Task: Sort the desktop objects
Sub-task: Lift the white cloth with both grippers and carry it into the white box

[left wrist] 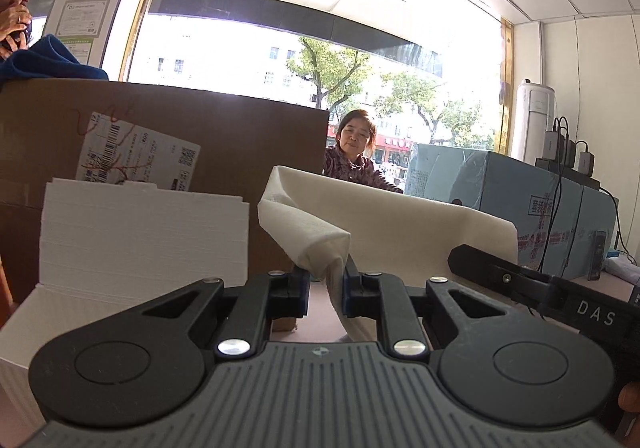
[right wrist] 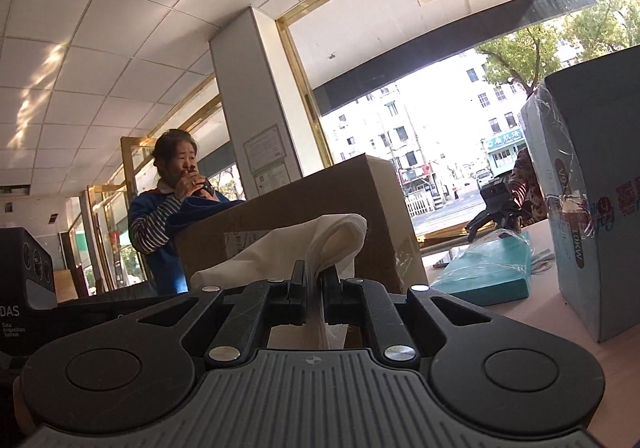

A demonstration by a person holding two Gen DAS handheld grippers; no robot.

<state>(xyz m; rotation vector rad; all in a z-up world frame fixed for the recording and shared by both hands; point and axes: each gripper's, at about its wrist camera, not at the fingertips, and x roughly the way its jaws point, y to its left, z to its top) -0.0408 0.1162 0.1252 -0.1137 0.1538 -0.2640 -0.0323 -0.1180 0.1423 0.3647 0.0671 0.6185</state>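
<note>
Tissue [left wrist: 316, 240] pinched at 12 o'clock by left gripper [left wrist: 326, 280] and right gripper [right wrist: 314, 288], both closed on it — soft, light, tearable, best held by folded edge.

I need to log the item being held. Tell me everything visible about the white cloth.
The white cloth is soft, thin fabric, folded and draped. Both grippers pinch it: the left gripper holds a rolled corner, the right gripper clamps a bunched edge that loops above its fingers. It hangs raised between them, in front of the brown box.
</note>
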